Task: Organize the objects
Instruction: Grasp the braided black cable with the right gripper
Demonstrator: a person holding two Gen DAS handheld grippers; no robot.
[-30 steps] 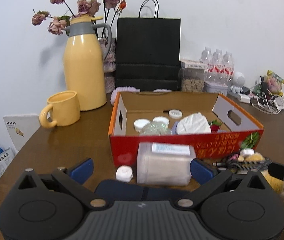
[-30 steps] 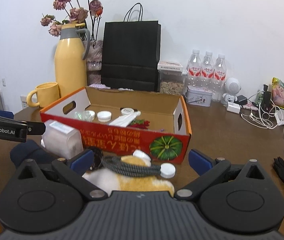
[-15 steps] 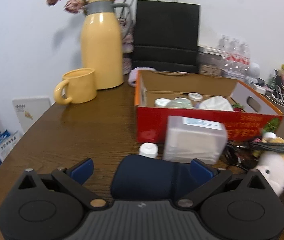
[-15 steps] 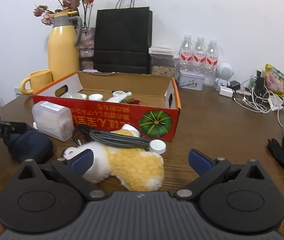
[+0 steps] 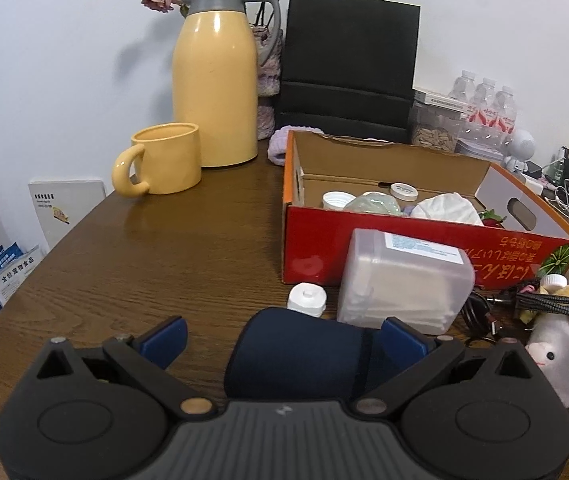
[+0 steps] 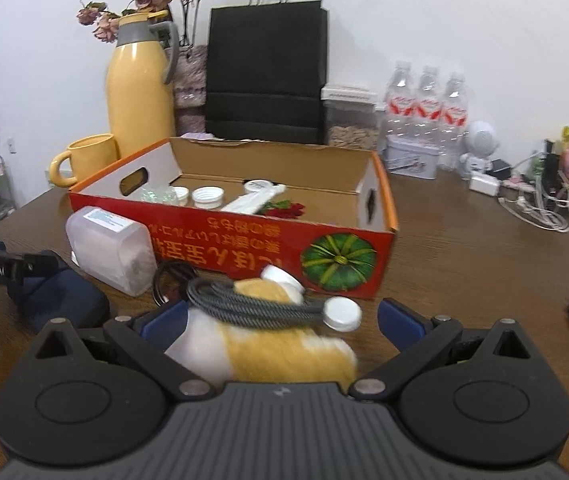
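Since half a sec back, my left gripper [image 5: 283, 338] slid fwd over the navy pouch [image 5: 296, 354], which now sat between the blue fingers [image 5: 402, 340], spread wide, nothing pinched yet. My right gripper [image 6: 280, 320] dropped closer onto the plush toy [image 6: 268, 354]; those fingers were also released, straddling it w/o squeezing.

Pouch lay on the surface at 6 o'clock from the red box [image 5: 404, 248], w/ the clear plastic container [image 5: 404, 280] just beside it at 1 o'clock and a small white bottle [image 5: 307, 299] touching its far edge. It looked soft, light, padded fabric; I judged it would squash, so grab across the middle, firm.

Plush was fluffy, light, not fragile, but a gray braided cable [image 6: 244, 306] and a white cap [image 6: 342, 314] lay draped on top and prob. would slide off. Best hold: mid-body, below the cable.
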